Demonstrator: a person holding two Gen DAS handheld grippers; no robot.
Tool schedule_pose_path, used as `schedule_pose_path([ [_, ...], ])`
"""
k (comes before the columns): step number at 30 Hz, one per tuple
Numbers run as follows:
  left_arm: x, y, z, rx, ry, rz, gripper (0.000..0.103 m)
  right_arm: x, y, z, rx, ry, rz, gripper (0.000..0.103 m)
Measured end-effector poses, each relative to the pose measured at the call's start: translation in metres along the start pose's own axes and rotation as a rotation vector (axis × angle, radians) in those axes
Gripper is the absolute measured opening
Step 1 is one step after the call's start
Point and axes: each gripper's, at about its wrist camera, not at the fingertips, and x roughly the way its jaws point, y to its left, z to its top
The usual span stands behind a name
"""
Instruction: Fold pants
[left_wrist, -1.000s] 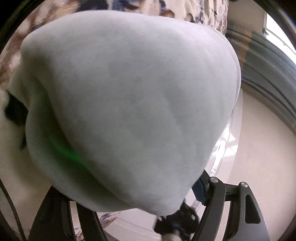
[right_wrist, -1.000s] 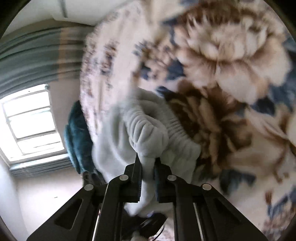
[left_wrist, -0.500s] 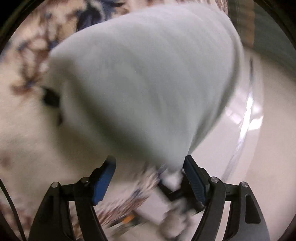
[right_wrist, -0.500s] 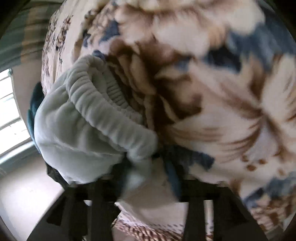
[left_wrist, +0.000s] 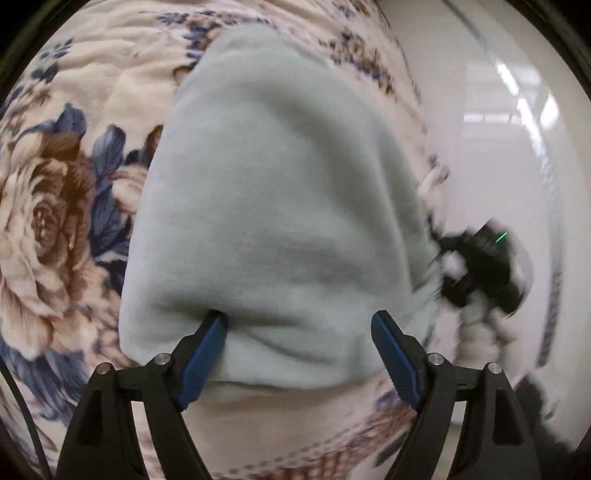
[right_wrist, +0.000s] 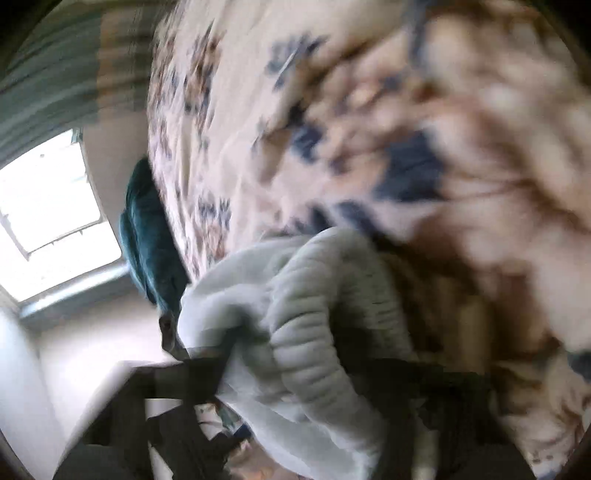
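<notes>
Lifted back since a second ago, the left gripper (left_wrist: 297, 332) no longer has the pale mint fleece pants (left_wrist: 273, 206) draped over its lens; its blue-padded jaws are opening wide, the left pad nudging the folded bundle's near edge. Ahead, the pants lie on a floral blanket (left_wrist: 48, 206); right of them blurs the right gripper (left_wrist: 480, 269). On the right wrist view, smeared jaws are closing around the ribbed waistband (right_wrist: 314, 332); grip unclear. Beyond-left sit a teal cushion (right_wrist: 147, 236) and window (right_wrist: 51, 206).
</notes>
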Motion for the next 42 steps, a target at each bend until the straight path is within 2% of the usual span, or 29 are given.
schedule_pose_path([
  [2,0.001,-0.026,0.002,0.036,0.014,-0.001,0.080,-0.005,0.006,0.002,-0.041,-0.064,-0.105,0.027],
  [3,-0.007,-0.051,-0.016,0.054,0.018,0.012,0.080,-0.002,0.004,0.004,-0.023,-0.058,-0.123,0.027],
  [5,-0.008,-0.066,-0.010,0.098,0.034,0.054,0.080,0.007,0.002,0.006,-0.003,-0.018,-0.149,0.029],
  [7,-0.007,-0.083,-0.004,0.111,0.050,0.072,0.080,0.002,0.012,-0.001,-0.035,0.006,-0.159,0.037],
  [9,-0.030,-0.086,0.002,0.095,0.029,0.039,0.080,-0.019,0.023,-0.013,-0.060,-0.014,-0.179,0.067],
  [10,-0.044,-0.092,0.006,0.078,0.000,0.016,0.080,-0.032,0.024,-0.021,-0.061,-0.042,-0.175,0.071],
  [12,-0.069,-0.087,0.040,0.033,-0.058,-0.050,0.083,-0.058,0.020,-0.046,-0.025,-0.074,-0.183,0.073],
  [13,-0.077,-0.084,0.058,0.028,-0.072,-0.046,0.086,-0.067,0.019,-0.057,-0.011,-0.079,-0.191,0.073],
  [16,-0.083,-0.075,0.128,0.101,-0.087,0.042,0.087,-0.083,0.031,-0.084,-0.020,-0.098,-0.246,0.073],
  [18,-0.090,-0.065,0.155,0.177,-0.020,0.092,0.086,-0.073,0.054,-0.086,-0.090,-0.067,-0.315,0.073],
  [19,-0.078,-0.069,0.170,0.213,0.035,0.095,0.087,-0.068,0.065,-0.087,-0.124,-0.050,-0.340,0.073],
  [21,-0.049,-0.072,0.196,0.278,0.198,0.056,0.086,-0.042,0.089,-0.078,-0.189,-0.007,-0.352,0.073],
  [24,-0.018,-0.077,0.199,0.333,0.412,0.037,0.085,-0.003,0.109,-0.066,-0.232,0.063,-0.356,0.073],
  [25,-0.014,-0.074,0.197,0.332,0.437,0.026,0.082,0.007,0.114,-0.064,-0.247,0.078,-0.382,0.073],
  [26,-0.007,-0.072,0.199,0.329,0.458,0.029,0.059,0.018,0.117,-0.063,-0.271,0.097,-0.410,0.073],
  [27,-0.005,-0.070,0.199,0.329,0.461,0.043,0.049,0.028,0.117,-0.063,-0.287,0.109,-0.450,0.073],
  [28,-0.010,-0.067,0.198,0.323,0.440,0.049,0.045,0.034,0.115,-0.063,-0.291,0.112,-0.478,0.073],
  [29,-0.013,-0.064,0.202,0.303,0.412,0.054,0.035,0.039,0.112,-0.064,-0.296,0.118,-0.494,0.073],
  [31,-0.023,-0.047,0.212,0.215,0.337,0.076,0.030,0.044,0.103,-0.066,-0.290,0.113,-0.522,0.073],
  [32,-0.027,-0.033,0.217,0.192,0.294,0.146,0.022,0.045,0.096,-0.067,-0.278,0.115,-0.518,0.072],
  [33,-0.033,-0.023,0.221,0.212,0.251,0.229,0.019,0.044,0.092,-0.067,-0.265,0.117,-0.520,0.072],
  [34,-0.038,-0.016,0.229,0.186,0.230,0.207,0.020,0.044,0.088,-0.067,-0.248,0.119,-0.524,0.072],
  [35,-0.041,-0.011,0.233,0.134,0.229,0.141,0.023,0.044,0.085,-0.067,-0.235,0.123,-0.523,0.072],
  [36,-0.042,-0.009,0.240,0.078,0.229,0.055,0.031,0.042,0.084,-0.067,-0.225,0.127,-0.513,0.072],
  [37,-0.044,-0.010,0.242,0.051,0.234,0.000,0.042,0.038,0.084,-0.066,-0.214,0.125,-0.488,0.072],
  [38,-0.045,-0.015,0.243,0.047,0.251,-0.042,0.071,0.028,0.084,-0.067,-0.186,0.108,-0.437,0.072],
  [39,-0.042,-0.027,0.238,0.072,0.279,-0.066,0.081,0.023,0.083,-0.068,-0.164,0.089,-0.411,0.072],
  [41,-0.030,-0.052,0.242,0.153,0.322,-0.085,0.081,-0.005,0.076,-0.077,-0.096,0.020,-0.371,0.073],
  [42,-0.024,-0.066,0.232,0.197,0.357,-0.080,0.081,-0.017,0.069,-0.085,-0.054,-0.014,-0.388,0.073],
])
